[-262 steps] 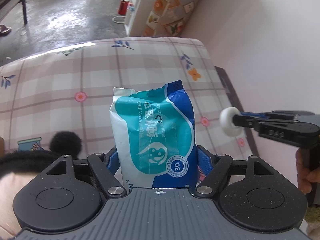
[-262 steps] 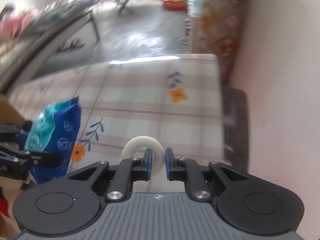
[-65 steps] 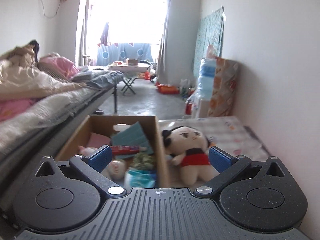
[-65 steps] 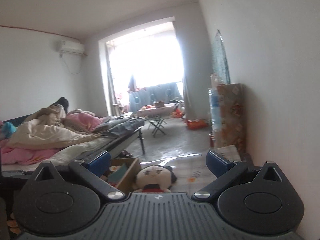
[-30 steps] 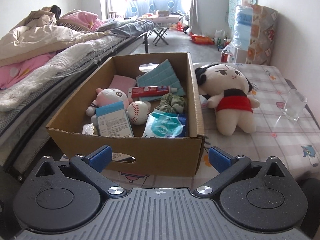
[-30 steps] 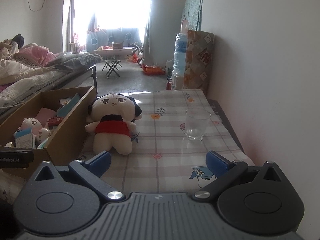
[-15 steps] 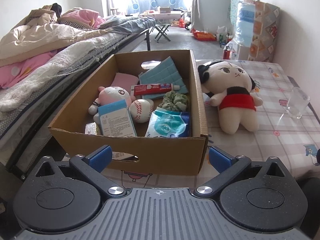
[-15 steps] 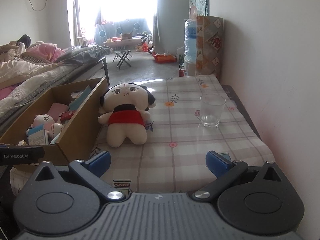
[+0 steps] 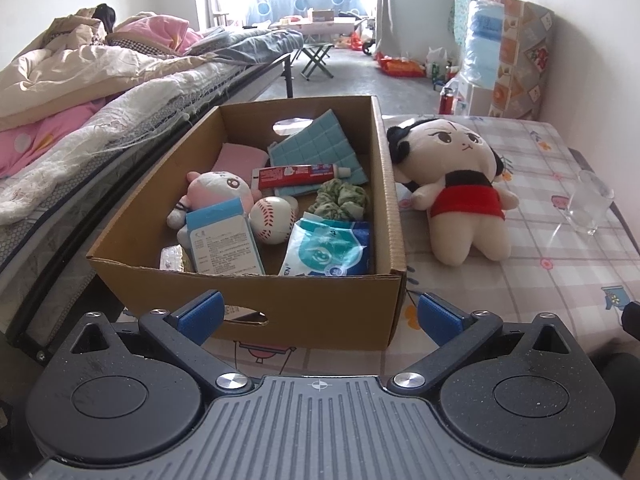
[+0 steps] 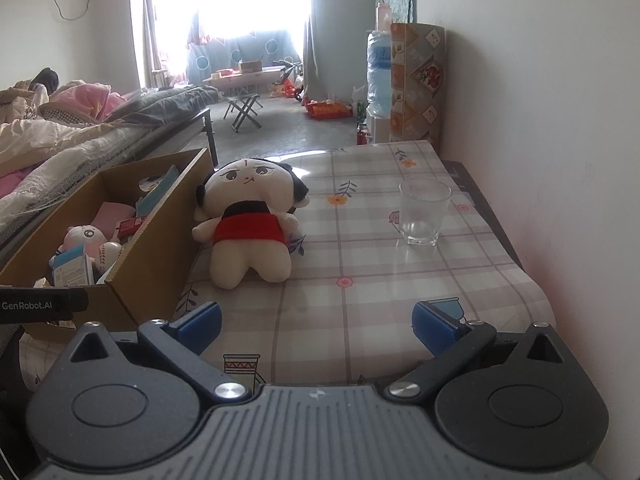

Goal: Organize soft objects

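A cardboard box (image 9: 320, 304) (image 10: 160, 256) stands at the table's left. It holds a wet-wipes pack (image 9: 328, 250), a pink plush (image 9: 218, 192), a baseball (image 9: 274, 220), a green scrunchie (image 9: 340, 200), a toothpaste tube (image 9: 300, 174), a teal cloth (image 9: 316, 148) and a blue carton (image 9: 224, 242). A big-headed doll in a red dress (image 9: 460, 192) (image 10: 250, 220) lies on the table, right of the box. My left gripper (image 9: 318, 314) is open and empty before the box's near wall. My right gripper (image 10: 316, 326) is open and empty over the table's near edge.
A clear glass (image 10: 424, 212) (image 9: 590, 208) stands on the checked tablecloth (image 10: 380, 280) at the right, near the wall. A bed with quilts (image 9: 100, 92) runs along the left. A water-bottle stack and patterned cabinet (image 10: 404, 84) stand beyond the table's far end.
Both grippers have edged forward a little, so the box, doll and glass look slightly nearer. Both stay open and empty. Nothing on the table has moved.
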A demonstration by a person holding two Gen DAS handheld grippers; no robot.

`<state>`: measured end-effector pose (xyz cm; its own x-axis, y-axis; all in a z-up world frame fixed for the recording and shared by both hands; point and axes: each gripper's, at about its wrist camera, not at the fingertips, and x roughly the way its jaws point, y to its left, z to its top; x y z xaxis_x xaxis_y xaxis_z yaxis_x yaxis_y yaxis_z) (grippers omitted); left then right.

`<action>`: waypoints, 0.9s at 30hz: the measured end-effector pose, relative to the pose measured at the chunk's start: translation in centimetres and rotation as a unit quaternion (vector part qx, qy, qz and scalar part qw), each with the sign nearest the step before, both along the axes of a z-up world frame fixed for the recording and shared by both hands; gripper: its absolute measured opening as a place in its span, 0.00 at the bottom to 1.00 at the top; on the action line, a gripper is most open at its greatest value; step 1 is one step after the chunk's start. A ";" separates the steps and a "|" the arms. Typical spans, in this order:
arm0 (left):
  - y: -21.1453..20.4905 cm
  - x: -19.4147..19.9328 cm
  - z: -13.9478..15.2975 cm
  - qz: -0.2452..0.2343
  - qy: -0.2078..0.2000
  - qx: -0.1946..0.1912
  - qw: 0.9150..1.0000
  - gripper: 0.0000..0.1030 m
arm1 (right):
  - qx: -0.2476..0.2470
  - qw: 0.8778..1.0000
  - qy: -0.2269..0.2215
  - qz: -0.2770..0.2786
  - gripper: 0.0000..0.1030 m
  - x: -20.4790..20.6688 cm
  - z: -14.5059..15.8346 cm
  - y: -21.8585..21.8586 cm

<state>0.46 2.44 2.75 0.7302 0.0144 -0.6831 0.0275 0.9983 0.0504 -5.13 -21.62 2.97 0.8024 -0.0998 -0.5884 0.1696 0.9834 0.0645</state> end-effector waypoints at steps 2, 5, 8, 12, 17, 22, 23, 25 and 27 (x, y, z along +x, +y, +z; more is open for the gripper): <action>-0.1 0.1 -0.1 -0.001 0.002 0.002 1.000 1.00 | 0.001 1.000 -0.001 0.000 1.00 0.0 0.1 0.0; -0.1 0.1 -0.1 -0.001 0.004 0.001 1.000 1.00 | 0.000 1.000 -0.003 0.000 1.00 0.0 0.2 0.0; -0.1 0.1 -0.1 -0.001 0.005 0.000 1.000 1.00 | -0.001 1.000 -0.003 0.000 1.00 -0.1 0.3 0.0; -0.1 0.1 0.0 0.000 0.005 -0.001 1.000 1.00 | -0.001 1.000 -0.004 -0.001 1.00 -0.1 0.3 0.0; -0.1 0.0 0.0 -0.001 0.005 -0.002 1.000 1.00 | -0.001 1.000 -0.004 -0.001 1.00 -0.1 0.3 0.0; -0.1 0.0 0.1 -0.001 0.004 -0.002 1.000 1.00 | -0.001 1.000 -0.004 -0.001 1.00 -0.1 0.4 -0.1; -0.1 0.0 0.1 -0.001 0.004 -0.001 1.000 1.00 | -0.001 1.000 -0.005 -0.001 1.00 -0.2 0.4 -0.1; -0.1 0.0 0.1 0.000 0.005 -0.002 1.000 1.00 | -0.001 1.000 -0.005 -0.001 1.00 -0.2 0.4 -0.1; -0.1 0.0 0.1 0.000 0.005 -0.002 1.000 1.00 | -0.001 1.000 -0.004 -0.001 1.00 -0.1 0.4 -0.1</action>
<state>0.49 2.36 2.82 0.7230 0.0123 -0.6908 0.0275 0.9985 0.0466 -5.28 -21.72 3.38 0.8068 -0.1031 -0.5817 0.1716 0.9831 0.0637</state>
